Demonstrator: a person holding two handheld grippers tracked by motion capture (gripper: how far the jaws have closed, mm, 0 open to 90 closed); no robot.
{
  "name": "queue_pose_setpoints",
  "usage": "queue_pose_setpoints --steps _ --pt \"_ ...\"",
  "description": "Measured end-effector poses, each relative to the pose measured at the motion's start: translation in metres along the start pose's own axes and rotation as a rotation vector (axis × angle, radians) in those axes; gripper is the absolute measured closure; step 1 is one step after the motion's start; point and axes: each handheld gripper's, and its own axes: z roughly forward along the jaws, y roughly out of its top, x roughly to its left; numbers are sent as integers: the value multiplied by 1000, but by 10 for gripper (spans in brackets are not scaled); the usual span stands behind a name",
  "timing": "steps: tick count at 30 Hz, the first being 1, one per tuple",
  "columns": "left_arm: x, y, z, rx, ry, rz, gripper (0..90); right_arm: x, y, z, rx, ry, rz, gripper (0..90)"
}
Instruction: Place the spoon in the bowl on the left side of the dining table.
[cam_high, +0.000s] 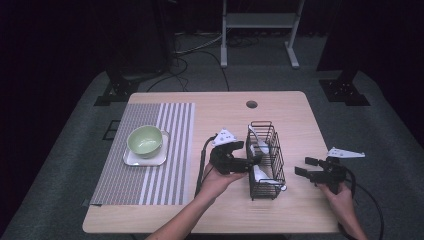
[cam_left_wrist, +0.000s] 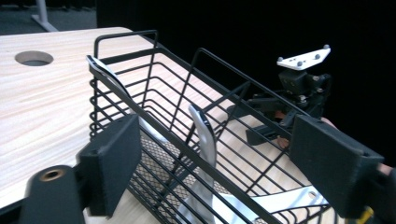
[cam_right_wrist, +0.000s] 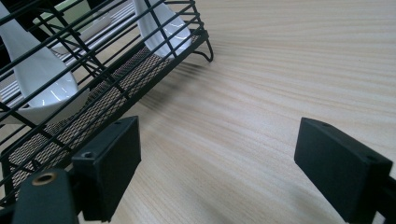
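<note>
Left gripper (cam_high: 252, 162) has its jaws wide around a white ceramic spoon (cam_left_wrist: 204, 135) in the wire basket (cam_high: 274, 150) mid-counter, not pinching yet. I count two spoons, one basket. They look glazed, slick, chippable, light, so grab the handle. Right gripper (cam_high: 306, 166) idles with jaws wide, empty

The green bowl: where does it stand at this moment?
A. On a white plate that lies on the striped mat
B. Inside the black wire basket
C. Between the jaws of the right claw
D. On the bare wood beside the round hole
A: in the high view the green bowl sits on a white plate on the striped mat, apart from the wire basket.
</note>
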Motion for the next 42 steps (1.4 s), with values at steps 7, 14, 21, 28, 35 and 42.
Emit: queue_pose_setpoints --steps 7,14,21,28,35,42 --pt "4 -1 3 0 26 0 349 0 0 0 0 1 0 135" --pt "4 -2 4 -11 31 23 528 0 0 0 -2 2 1 135" --pt "3 -3 4 -15 5 49 702 0 0 0 -2 3 1 135" --pt "0 -4 2 -33 -31 32 802 0 0 0 -1 3 1 135" --pt "-4 -6 4 -39 -78 -12 849 0 0 0 -1 2 0 135" --pt "0 -3 1 -74 -109 -90 851 -1 0 0 0 1 6 135"
